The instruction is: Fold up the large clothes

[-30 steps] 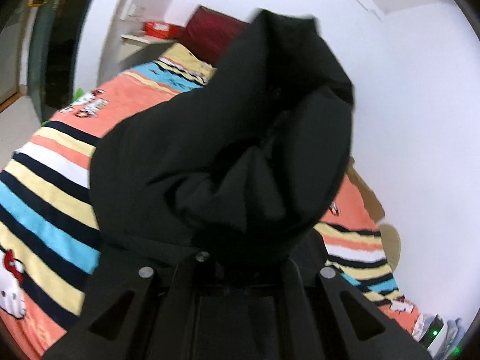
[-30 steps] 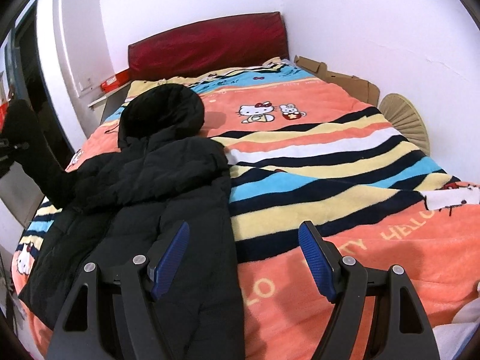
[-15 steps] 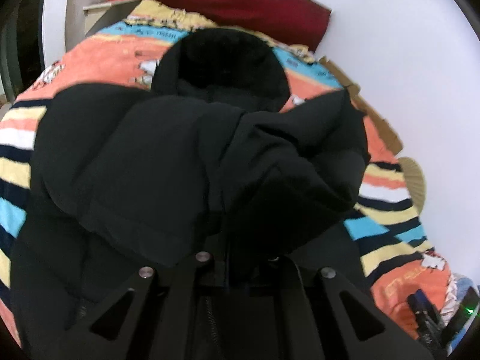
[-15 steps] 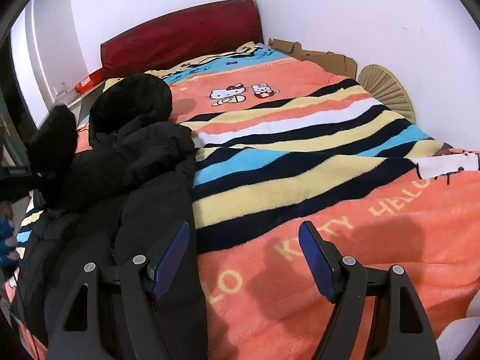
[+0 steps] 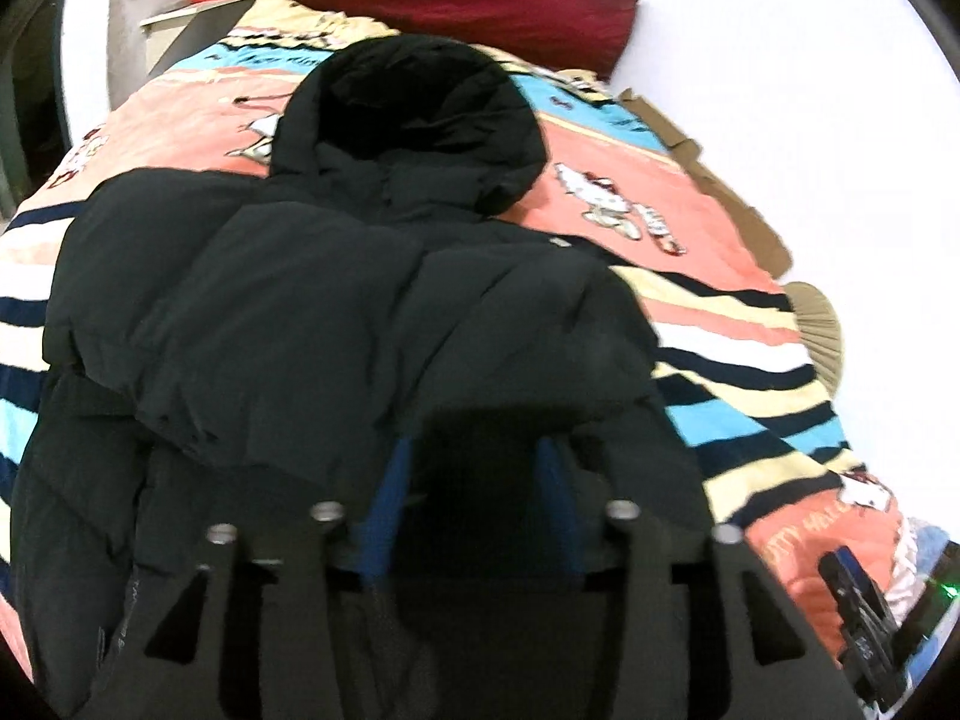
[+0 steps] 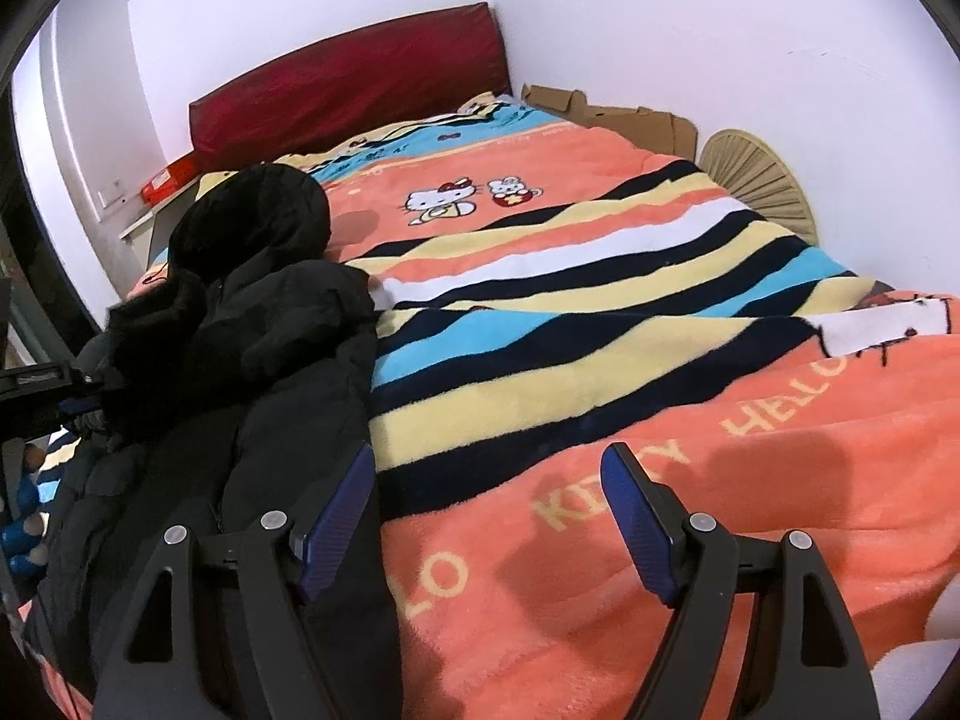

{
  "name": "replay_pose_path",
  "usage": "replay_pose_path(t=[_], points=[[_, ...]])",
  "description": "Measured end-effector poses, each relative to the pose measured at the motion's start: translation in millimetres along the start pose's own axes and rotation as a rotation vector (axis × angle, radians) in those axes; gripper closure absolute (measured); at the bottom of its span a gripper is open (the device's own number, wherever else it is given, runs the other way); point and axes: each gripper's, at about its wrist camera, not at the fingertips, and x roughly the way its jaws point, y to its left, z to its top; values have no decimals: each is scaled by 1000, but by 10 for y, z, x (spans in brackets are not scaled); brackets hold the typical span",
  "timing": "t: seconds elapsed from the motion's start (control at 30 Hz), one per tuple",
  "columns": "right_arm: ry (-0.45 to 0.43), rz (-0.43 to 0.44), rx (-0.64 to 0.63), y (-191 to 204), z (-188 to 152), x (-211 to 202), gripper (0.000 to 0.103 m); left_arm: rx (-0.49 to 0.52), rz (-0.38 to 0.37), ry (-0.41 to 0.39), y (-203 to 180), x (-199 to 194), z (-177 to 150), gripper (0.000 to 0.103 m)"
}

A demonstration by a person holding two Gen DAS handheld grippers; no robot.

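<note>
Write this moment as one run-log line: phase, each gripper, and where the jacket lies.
phase: sleeve folded over | left gripper: opening over black jacket | right gripper: open, empty, over blanket | jacket: on blanket

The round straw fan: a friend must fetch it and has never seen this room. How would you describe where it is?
Start at the bed with the striped orange cartoon blanket and the dark red headboard. Follow the bed's wall side away from the headboard, past the flattened brown cardboard. The straw fan is wedged between blanket and white wall, the only pale, ribbed, rounded thing there.
</note>
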Motion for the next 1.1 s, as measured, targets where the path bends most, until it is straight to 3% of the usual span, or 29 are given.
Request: replay_pose_path(t=[0.17, 0.27, 0.4, 0.63, 0.8, 0.93, 1.1], points=[[-3, 6, -18, 73, 12, -63, 25, 41, -53, -13, -40, -243, 16, 54], [-5, 12, -72, 242, 38, -102, 25, 40, -53, -45, 159, -439, 77, 54], [10, 38, -129, 546, 96, -71, 25, 11, 42, -87, 713, -627, 239, 54], [27, 122, -315, 1615, 415, 236, 25, -25, 203, -138, 1721, -767, 589, 54], [27, 230, -431, 2576, 744, 617, 25, 4, 266, -153, 2074, -529, 870, 54], [27, 269, -492, 3103, 857, 956, 25, 24, 253, -143, 2123, -165, 986, 54], [45, 250, -596, 3491, 682, 1454, 25, 105, 237, -131, 1945, 320, 745, 54]])
